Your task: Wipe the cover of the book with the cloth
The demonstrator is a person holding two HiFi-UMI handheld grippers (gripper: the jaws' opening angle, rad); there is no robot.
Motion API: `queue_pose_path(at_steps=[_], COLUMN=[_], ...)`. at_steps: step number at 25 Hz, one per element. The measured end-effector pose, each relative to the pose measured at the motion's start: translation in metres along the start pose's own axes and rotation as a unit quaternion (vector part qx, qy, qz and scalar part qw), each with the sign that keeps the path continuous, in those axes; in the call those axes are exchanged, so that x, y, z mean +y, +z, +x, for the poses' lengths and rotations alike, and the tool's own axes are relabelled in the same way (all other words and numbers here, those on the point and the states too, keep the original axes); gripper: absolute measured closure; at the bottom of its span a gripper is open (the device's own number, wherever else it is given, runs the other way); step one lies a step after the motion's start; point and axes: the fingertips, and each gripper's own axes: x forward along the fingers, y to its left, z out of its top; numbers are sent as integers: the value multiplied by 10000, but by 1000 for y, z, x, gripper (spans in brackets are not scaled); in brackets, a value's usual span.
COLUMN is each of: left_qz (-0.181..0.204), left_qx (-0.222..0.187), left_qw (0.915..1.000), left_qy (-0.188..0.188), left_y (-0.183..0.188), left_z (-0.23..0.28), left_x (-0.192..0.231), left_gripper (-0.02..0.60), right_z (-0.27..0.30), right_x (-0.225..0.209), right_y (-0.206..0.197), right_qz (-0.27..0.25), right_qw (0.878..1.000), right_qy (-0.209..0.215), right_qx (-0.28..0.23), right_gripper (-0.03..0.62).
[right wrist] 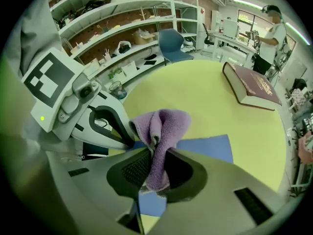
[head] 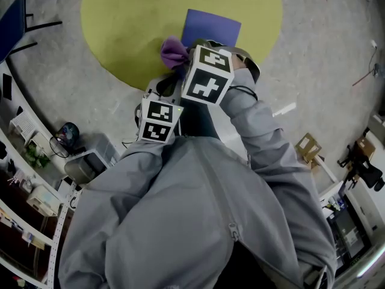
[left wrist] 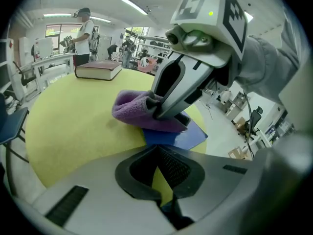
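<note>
A thin blue book (head: 212, 24) lies flat on the round yellow table (head: 120, 23). My right gripper (right wrist: 157, 151) is shut on a purple cloth (right wrist: 164, 126), which sticks up in a bunched fold from between its jaws. In the left gripper view the cloth (left wrist: 134, 109) rests on the near left part of the blue book (left wrist: 178, 137), under the right gripper (left wrist: 164, 112). My left gripper (left wrist: 157, 151) is shut, with only a thin slit between its jaws. Its tips sit at the book's near corner, just left of the cloth. I cannot tell if they touch the book.
A thick maroon book (right wrist: 252, 87) lies at the table's far side. A person (left wrist: 83, 31) stands beyond it by desks. A blue chair (right wrist: 173, 43) and shelves (right wrist: 112, 13) stand left of the table. Cartons (head: 307, 146) and cables lie on the floor.
</note>
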Motion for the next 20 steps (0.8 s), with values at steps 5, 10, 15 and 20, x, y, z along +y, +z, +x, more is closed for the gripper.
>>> queue_pose_path(at_steps=[5,10,15,20], left_qz=[-29,-5,1,24], left_qx=[-11,2,13,24], left_qw=[10000,10000,10000,10000], left_qy=[10,12,24,30], left_y=[-1,-1,-2,-1], left_z=[1,-1,-1,-1], left_x=[1,1,1,1], left_gripper=[565,565,565,565], right_z=[8,6,1,-6], right_x=[-1,0,-1,-3], right_y=[0,-5,-27,-54], right_qz=[44,113,276,481], right_qw=[9999,9999,9995,9986], right_qy=[64,98,86,17], right_qx=[78,43,109,205], right_gripper=[502,502,503,503])
